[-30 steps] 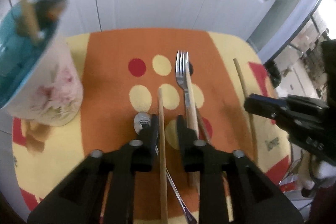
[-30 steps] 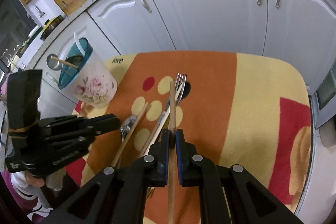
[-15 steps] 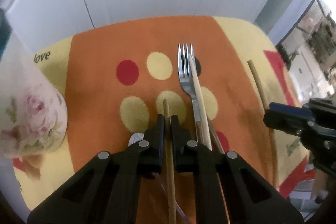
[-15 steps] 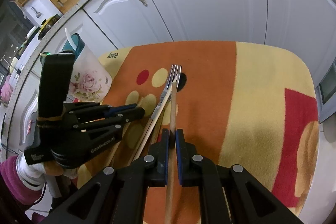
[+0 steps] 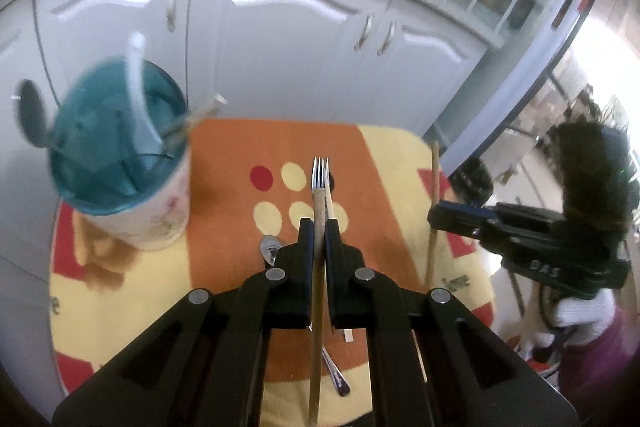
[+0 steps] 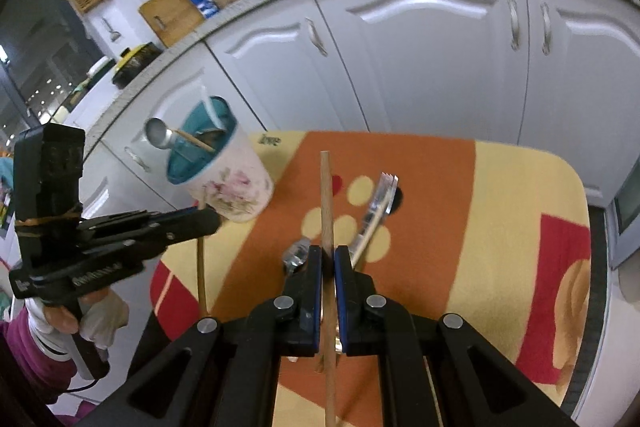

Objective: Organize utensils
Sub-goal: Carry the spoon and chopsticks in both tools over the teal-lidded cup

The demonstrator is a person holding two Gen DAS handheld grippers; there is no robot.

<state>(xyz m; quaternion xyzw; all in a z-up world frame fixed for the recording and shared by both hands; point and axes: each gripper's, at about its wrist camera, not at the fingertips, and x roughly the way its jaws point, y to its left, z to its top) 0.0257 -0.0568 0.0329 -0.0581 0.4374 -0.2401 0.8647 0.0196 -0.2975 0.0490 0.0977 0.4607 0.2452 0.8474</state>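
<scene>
Item 1: left claw (image 5: 319,229), pressed together on a thin wooden chopstick (image 5: 316,327) gripped near its upper end so the long tail hangs free below, clear of the mat. Item 2: right claw (image 6: 328,261), likewise pinching a second wooden chopstick (image 6: 326,211), its tip standing up ahead of the pads; 1 stick per claw lets both travel as a pair. Item 3: teal-lined, rose-printed utensil cup (image 5: 132,211), upright at the mat's left edge, already holding a ladle and other handles, judged the destination. Item 4: steel fork (image 5: 320,173) lying flat mid-mat with another pale stick alongside. Item 5: metal spoon (image 6: 296,253) flat nearby. Item 6: orange, yellow and red spotted mat (image 6: 520,195) covering the surface.
</scene>
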